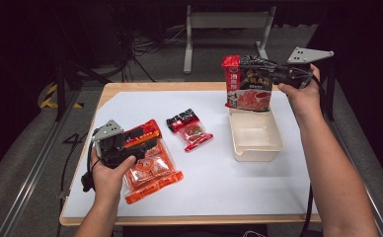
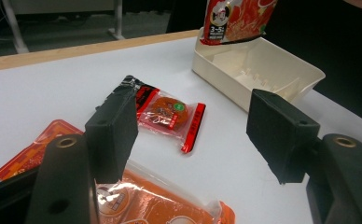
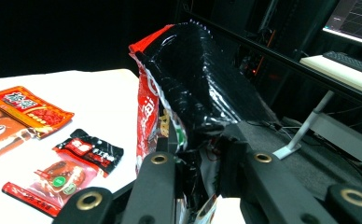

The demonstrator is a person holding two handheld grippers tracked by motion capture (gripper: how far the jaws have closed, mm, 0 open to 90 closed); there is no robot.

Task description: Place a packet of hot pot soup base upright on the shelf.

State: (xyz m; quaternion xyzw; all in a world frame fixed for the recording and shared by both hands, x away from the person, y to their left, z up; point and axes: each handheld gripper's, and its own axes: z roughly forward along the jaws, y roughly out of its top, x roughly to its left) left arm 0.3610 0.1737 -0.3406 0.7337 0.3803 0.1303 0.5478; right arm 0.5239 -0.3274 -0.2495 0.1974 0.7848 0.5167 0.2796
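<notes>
High view first: a white sheet-covered wooden table (image 1: pixel 219 182) carries everything, with the person's forearms coming in from below. Next in size is the large orange plastic food pouch (image 1: pixel 150 165) lying flat at the left, then the cream rectangular plastic tray (image 1: pixel 256 145) at the right, which looks empty. Above the tray's far end hangs the tall red-and-black glossy sauce packet (image 1: pixel 246 86), held upright and clear of the table. Smallest is the little red-and-black sachet with a clear window (image 1: pixel 189 129), lying between the orange pouch and the tray, apart from both.

The right gripper (image 1: pixel 273 69) pinches the tall packet by its top edge; in the right gripper view its jaws are clenched on the crumpled black top of that packet (image 3: pixel 193 88). The left gripper (image 1: pixel 130 143) rests over the upper part of the orange pouch, and the left gripper view shows its jaws spread wide with nothing between them, the pouch (image 2: pixel 160 205) beneath and the sachet (image 2: pixel 167 114) ahead.

By my reading, the step in hand is packing the tray: the tall packet is poised for lowering. The next move calls for bringing it down inside the tray walls, probably tipping it flat so it fits, then releasing. The left gripper seems ready to close on the orange pouch's edge afterwards.
</notes>
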